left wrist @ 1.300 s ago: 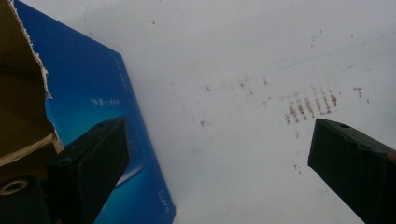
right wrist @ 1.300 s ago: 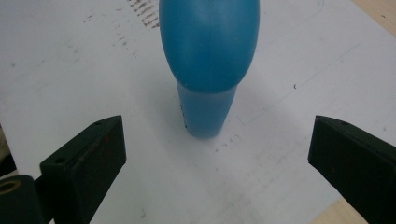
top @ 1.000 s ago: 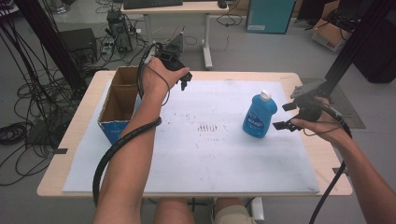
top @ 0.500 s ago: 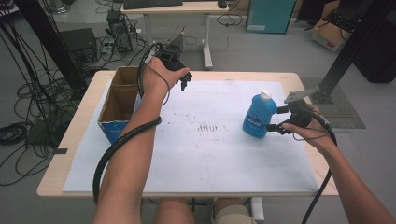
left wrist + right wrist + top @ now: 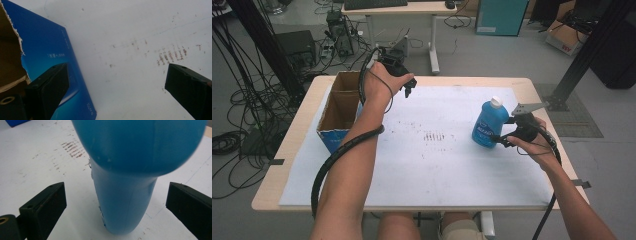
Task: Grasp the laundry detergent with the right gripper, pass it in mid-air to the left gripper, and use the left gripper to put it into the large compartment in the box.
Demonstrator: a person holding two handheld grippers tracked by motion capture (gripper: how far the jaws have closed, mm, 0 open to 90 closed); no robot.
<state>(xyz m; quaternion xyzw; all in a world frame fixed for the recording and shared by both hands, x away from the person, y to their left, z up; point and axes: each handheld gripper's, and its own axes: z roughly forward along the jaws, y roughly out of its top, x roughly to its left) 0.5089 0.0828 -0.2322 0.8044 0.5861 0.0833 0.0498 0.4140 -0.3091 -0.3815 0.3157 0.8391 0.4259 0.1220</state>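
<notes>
A blue plastic bottle [image 5: 488, 124] with a white cap stands upright on the white sheet at the right. My right gripper [image 5: 501, 131] sits at its right side, open. In the right gripper view the bottle [image 5: 136, 147] stands between the two spread jaws of the right gripper [image 5: 117, 200], and neither jaw touches it. My left gripper [image 5: 406, 88] hangs open above the far left of the sheet, beside the cardboard box [image 5: 338, 107]. In the left gripper view the left gripper [image 5: 117, 85] has nothing between its jaws, and the box's blue side [image 5: 52, 47] lies under the left jaw.
A white sheet [image 5: 412, 170] with a patch of brown marks [image 5: 435, 136] covers most of the wooden table [image 5: 279, 165]. The open-topped box stands at the table's left edge. Cables, a desk and black stands crowd the floor behind.
My right gripper has moved left to the bottle, so its jaws now stand on either side of it. The left gripper and the box have stayed put.
</notes>
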